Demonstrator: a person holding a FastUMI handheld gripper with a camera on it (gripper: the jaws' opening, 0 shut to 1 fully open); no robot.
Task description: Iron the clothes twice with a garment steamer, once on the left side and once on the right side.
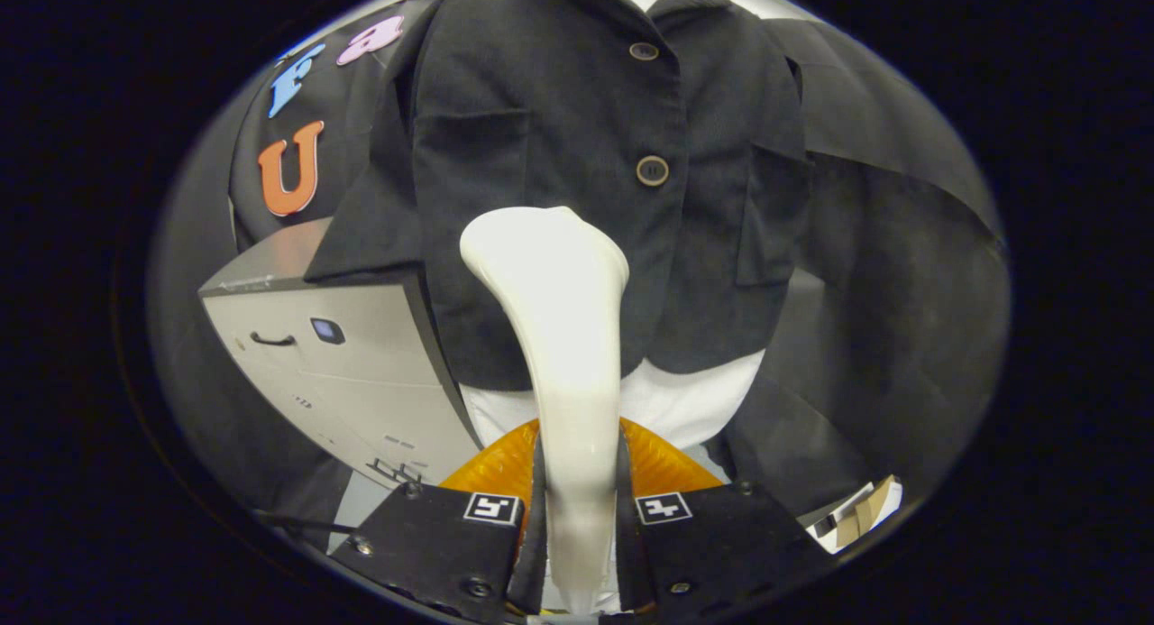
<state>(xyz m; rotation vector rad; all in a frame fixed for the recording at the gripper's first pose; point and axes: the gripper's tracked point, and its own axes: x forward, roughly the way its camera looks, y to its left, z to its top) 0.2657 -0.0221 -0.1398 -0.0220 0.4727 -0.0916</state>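
A black jacket with round buttons hangs upright ahead of me, over a white shirt that shows below its hem. My gripper is shut on the handle of a white garment steamer, both fingers pressing its sides. The steamer's wide head rises in front of the jacket's lower left panel, just left of the button line and below the lower button. Whether the head touches the cloth cannot be told. An orange ribbed part sits just beyond the fingers, behind the handle.
A grey appliance with a small handle and a dark window stands left of the jacket, close to its sleeve. Black cloth of the booth wall hangs to the right. A small cardboard piece lies low on the right.
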